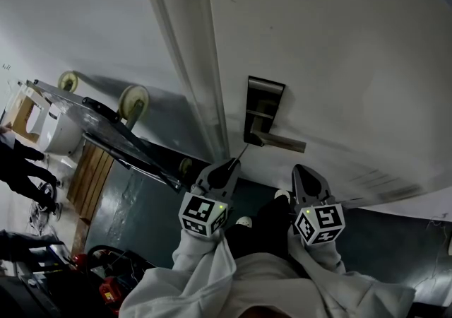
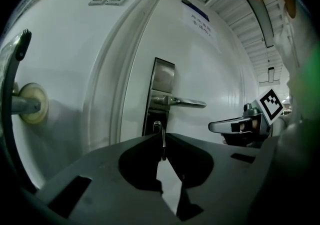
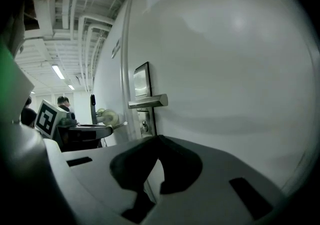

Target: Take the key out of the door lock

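Left tool clamped on the key, held level with the lock for a straight pull. I cannot tell if the blade has cleared it. My right tool, jaws together and empty, waits beside.

Key in our left gripper, just before the lock, handle above, our right gripper rightward, cart far left.

Finishes at door
Door: smooth white paint, faint sheen. Lock plate and lever handle: bright satin metal. Key: thin dark metal.
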Available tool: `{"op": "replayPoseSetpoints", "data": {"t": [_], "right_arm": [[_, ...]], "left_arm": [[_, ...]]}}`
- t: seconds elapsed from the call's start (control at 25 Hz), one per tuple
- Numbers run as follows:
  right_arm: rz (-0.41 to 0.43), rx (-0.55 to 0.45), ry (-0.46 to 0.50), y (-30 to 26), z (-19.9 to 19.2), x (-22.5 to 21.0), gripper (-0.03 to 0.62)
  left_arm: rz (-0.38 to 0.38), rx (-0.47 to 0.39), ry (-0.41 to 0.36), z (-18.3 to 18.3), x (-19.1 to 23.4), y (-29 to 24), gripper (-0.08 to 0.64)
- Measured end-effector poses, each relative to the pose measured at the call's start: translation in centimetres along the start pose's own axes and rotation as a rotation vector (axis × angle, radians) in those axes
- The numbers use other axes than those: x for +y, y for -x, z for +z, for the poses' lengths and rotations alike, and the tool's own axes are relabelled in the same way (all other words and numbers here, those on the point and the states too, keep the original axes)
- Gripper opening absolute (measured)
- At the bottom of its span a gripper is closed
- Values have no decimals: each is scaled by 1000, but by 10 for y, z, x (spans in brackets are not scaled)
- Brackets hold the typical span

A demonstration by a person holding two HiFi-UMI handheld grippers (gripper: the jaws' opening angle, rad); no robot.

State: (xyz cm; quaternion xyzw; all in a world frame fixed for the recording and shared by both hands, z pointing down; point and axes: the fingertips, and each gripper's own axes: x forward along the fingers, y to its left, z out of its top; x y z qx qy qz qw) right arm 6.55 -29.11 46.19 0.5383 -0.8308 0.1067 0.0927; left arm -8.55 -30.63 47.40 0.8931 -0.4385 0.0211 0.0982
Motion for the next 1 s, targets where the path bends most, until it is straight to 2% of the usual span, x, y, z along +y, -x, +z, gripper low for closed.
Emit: {"op": "replayPoseSetpoints", "data": {"t": [1.0], "right_arm": [[-1,15,-16,-2,-7,-4,51]], "left_arm": [[68,12,33,-8,12,5,26]]}}
